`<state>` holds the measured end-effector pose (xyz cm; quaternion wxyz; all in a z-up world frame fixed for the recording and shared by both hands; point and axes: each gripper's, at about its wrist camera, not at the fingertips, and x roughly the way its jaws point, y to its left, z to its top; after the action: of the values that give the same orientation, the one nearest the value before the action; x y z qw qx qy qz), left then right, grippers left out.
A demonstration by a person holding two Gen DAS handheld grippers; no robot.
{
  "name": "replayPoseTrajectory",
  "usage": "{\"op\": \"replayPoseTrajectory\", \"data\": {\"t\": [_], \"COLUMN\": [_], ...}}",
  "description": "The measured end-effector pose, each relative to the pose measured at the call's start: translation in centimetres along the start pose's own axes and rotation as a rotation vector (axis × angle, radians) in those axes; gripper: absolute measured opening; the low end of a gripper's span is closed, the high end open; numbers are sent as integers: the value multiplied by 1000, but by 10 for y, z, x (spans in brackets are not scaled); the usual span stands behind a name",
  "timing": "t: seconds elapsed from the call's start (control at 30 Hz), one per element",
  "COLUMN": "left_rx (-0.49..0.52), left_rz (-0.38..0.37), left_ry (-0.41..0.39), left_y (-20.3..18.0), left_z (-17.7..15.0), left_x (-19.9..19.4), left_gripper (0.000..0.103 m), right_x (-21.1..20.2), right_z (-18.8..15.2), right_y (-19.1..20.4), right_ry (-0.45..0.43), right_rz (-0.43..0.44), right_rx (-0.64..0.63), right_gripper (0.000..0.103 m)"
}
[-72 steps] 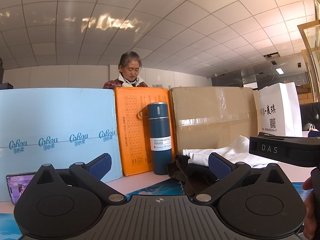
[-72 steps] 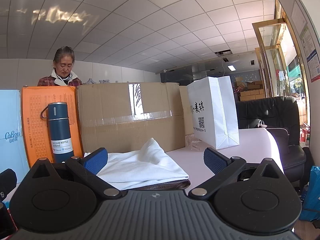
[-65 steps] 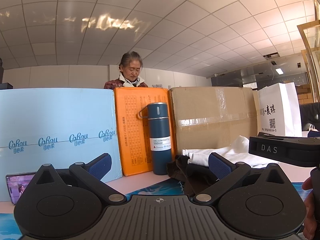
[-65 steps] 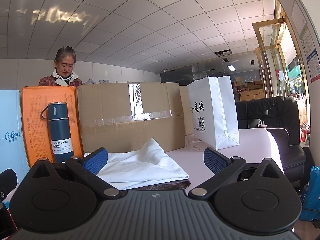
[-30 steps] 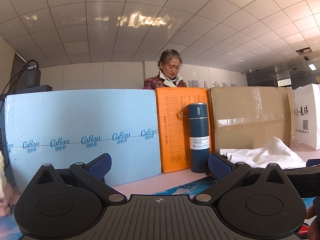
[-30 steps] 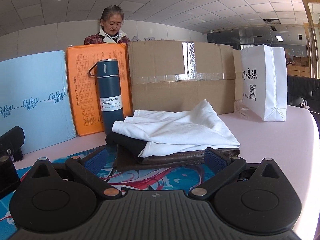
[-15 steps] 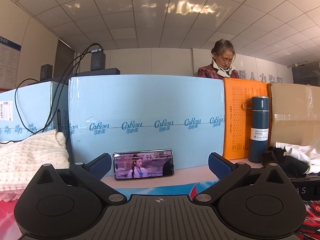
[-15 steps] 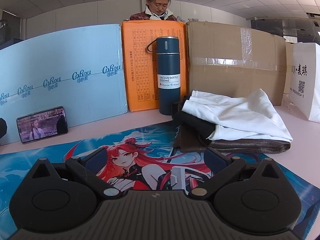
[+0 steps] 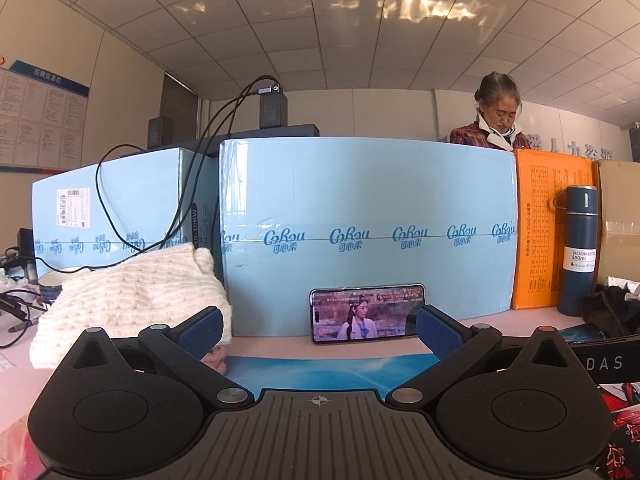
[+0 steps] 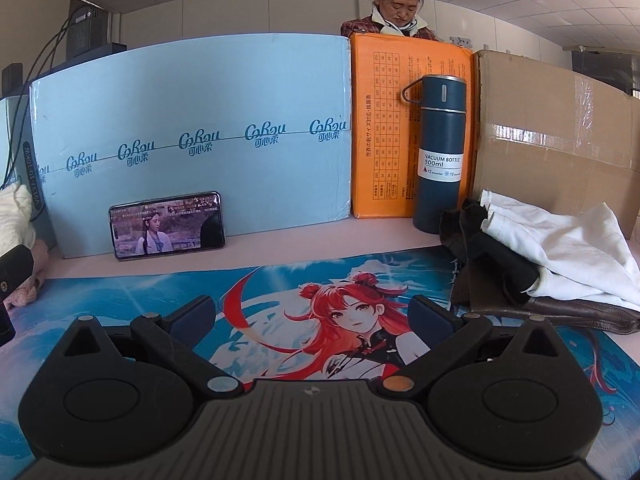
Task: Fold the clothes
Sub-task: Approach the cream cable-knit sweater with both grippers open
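Desk mat [image 10: 280,280] lay beneath my right gripper [image 10: 312,320]; both it and my left gripper [image 9: 318,330] were spread wide, holding and touching nothing.

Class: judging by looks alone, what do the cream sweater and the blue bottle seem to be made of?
Cream sweater: probably chunky knitted wool or acrylic yarn, matte; raised cable ribs show. Vacuum bottle: likely painted metal with a satin finish; it has a bare silvery rim and a printed label.

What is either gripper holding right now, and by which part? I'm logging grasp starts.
Nothing. The left gripper and right gripper are both open and empty.
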<state>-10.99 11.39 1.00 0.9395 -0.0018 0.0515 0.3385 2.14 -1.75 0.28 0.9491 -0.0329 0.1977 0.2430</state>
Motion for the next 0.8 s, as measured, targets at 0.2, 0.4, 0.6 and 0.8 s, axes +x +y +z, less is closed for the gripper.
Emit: {"op": "replayPoseTrajectory", "data": {"t": [0.2, 0.4, 0.6, 0.8], "left_rx": [-23, -44, -38, -56], "left_rz": [5, -11, -48, -50], "left_ry": [-32, -52, -43, -26], "left_y": [19, 25, 22, 23], "left_z": [-2, -8, -12, -13], "left_x": [-2, -2, -2, -1], "left_gripper": [103, 103, 103, 103], "right_x": [1, 5, 6, 9], "right_z": [-4, -11, -17, -18], "right_y": [16, 22, 17, 10], "right_ry": [-16, -3, -14, 17], "right_rz": [44, 108, 123, 154], "right_rx": [-18, -24, -7, 33], "right_gripper": [103, 103, 103, 103]}}
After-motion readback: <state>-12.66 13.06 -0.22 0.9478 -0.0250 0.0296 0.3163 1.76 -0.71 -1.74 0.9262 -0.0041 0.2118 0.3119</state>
